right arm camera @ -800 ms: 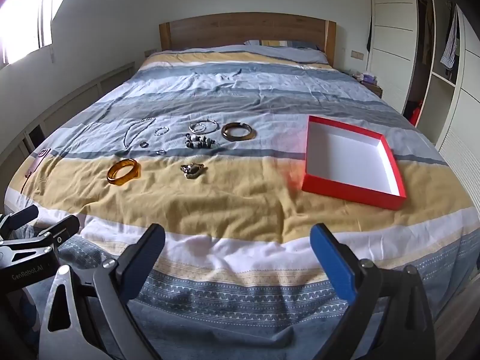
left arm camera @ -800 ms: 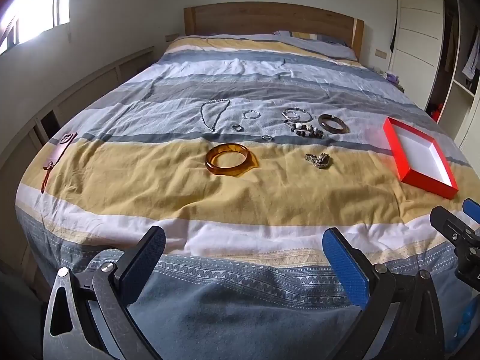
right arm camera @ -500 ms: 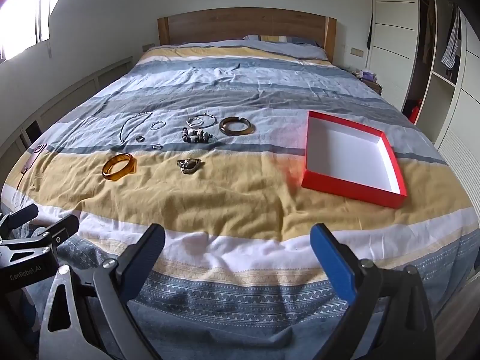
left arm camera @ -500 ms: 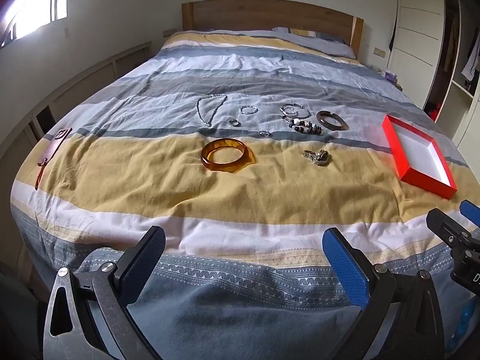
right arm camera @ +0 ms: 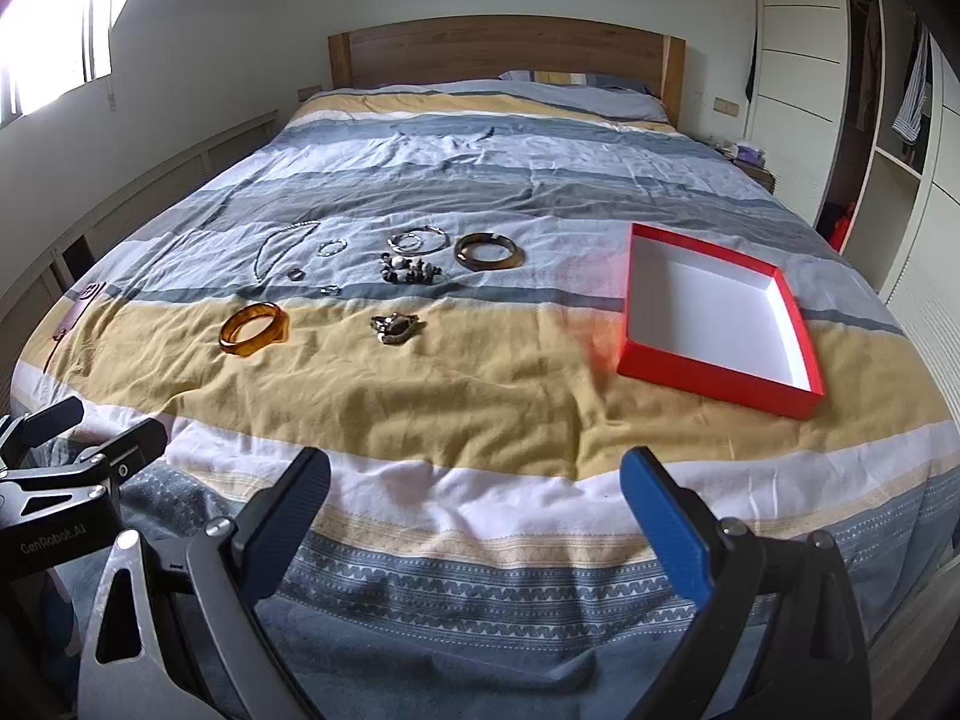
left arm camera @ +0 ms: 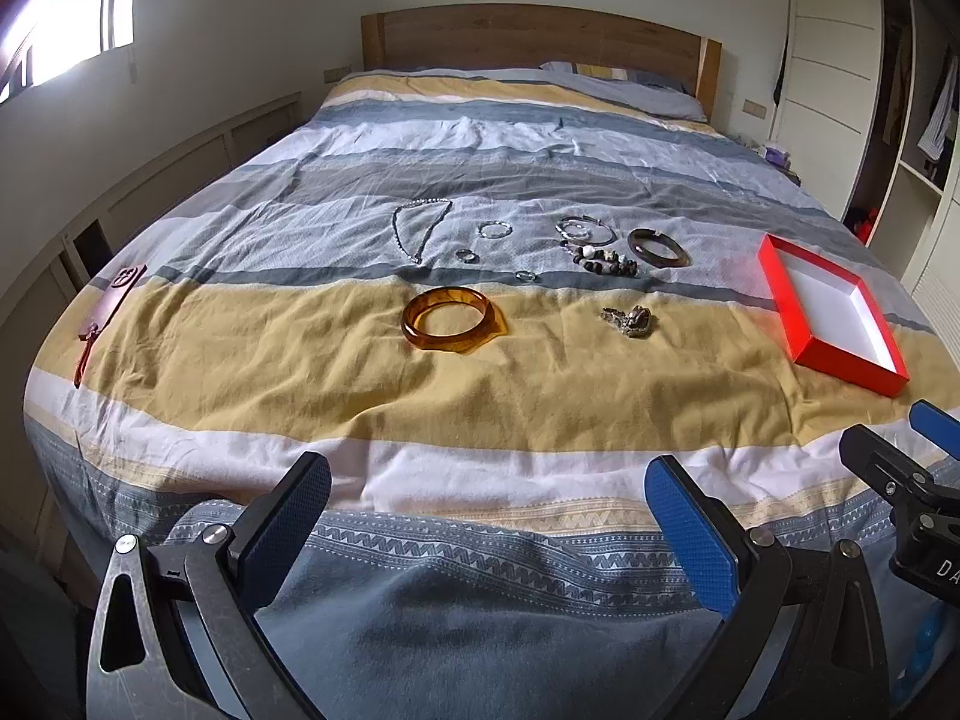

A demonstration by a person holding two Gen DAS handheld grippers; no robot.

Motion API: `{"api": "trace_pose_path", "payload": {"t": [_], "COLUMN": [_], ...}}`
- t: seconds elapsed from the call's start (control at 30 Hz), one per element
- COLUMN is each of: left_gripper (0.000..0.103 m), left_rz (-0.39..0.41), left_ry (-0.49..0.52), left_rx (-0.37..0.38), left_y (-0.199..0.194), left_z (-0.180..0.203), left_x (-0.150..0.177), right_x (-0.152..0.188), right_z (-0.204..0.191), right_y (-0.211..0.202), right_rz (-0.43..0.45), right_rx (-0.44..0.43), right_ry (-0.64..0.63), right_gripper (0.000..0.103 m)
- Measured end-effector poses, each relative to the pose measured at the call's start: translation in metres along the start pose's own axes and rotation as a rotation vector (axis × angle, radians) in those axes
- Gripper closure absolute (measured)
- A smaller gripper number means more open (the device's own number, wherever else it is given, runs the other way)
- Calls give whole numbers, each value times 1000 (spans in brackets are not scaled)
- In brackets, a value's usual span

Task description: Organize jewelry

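Both views are taken from the foot of the bed (left arm camera: 480,396), angled down along the cover toward the headboard (right arm camera: 504,48). The left view is set further left, so the red box (left arm camera: 831,315) is seen near its right edge. In the right view the box (right arm camera: 717,324) is nearer. The jewelry is shared, well ahead of both cameras.

Bed: we see a striped duvet (left arm camera: 480,384) and wooden headboard (left arm camera: 528,36).
Right: our white wardrobe (right arm camera: 798,90).
Left: window (left arm camera: 66,30).
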State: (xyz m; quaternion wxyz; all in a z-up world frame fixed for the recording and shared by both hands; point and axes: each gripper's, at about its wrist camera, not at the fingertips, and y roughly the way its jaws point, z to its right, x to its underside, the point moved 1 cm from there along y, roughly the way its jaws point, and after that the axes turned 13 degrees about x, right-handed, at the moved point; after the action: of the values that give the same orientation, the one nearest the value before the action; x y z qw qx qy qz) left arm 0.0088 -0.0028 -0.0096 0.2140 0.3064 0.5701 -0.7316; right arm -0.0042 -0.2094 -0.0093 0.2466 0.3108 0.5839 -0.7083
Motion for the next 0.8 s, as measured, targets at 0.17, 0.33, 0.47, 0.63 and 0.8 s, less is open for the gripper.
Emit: {"api": "trace_pose_path", "payload": {"t": [0.17,0.33,0.47,0.63,0.8], "left_gripper": [1,1,1,1,1], "left_rz": [8,21,32,41,23], "left_ry": [4,12,17,28,16], "left_rx": [1,-1,5,8,24], "left_y": [-6,-11,-17,-23,-25], "left_z": [1,3,4,7,6], "left_x": [0,0,0,-1,0], "right_x": [-1,-2,-3,-4,-6], "right_z": [-1,-2,-3,-3,-4], "right_y": [-4,-9,-14,-20,-25], "right_rz": [6,8,19,31,40], "right_rx": [-18,-34,-38,-43,-55], "right_ry": [-5,-7,-11,-16,-22], "right_gripper": [5,5,5,5,5]}}
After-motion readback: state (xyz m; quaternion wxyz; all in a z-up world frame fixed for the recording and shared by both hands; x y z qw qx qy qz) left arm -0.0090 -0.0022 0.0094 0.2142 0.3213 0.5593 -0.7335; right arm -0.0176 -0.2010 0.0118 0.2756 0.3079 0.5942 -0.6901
